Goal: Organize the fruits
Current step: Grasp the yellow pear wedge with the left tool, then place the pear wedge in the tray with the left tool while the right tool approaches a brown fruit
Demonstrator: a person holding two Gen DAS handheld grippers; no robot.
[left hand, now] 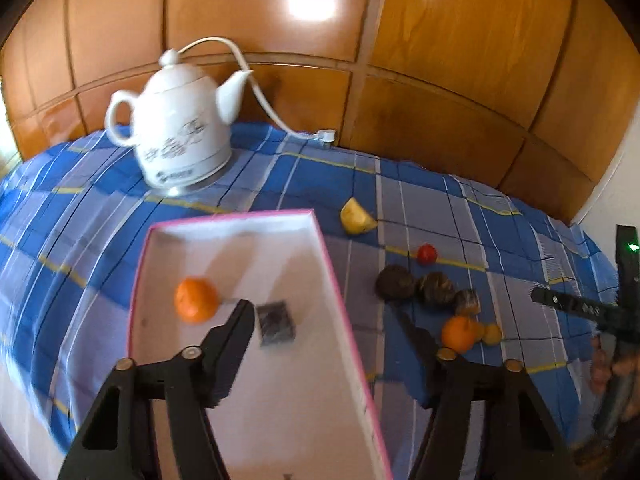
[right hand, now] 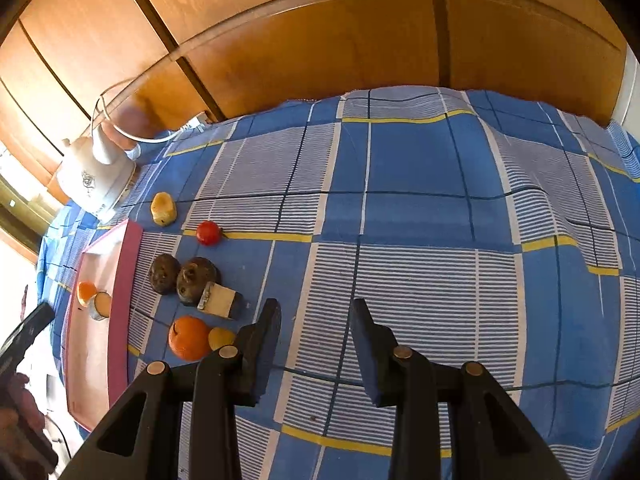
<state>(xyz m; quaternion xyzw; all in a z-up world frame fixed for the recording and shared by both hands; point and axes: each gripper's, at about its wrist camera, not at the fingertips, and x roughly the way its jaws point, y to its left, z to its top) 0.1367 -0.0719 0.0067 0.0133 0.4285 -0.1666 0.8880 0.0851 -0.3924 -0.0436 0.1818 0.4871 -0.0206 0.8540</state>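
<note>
Left gripper [left hand: 328, 332]: jaws apart, empty, over pink-rimmed cardboard box [left hand: 320, 248]; round orange [left hand: 196, 300] inside, beyond left jaw. Right gripper [right hand: 314, 320]: jaws apart, empty; fruits [right hand: 188, 338] on checked cloth [right hand: 420, 216], left.
</note>
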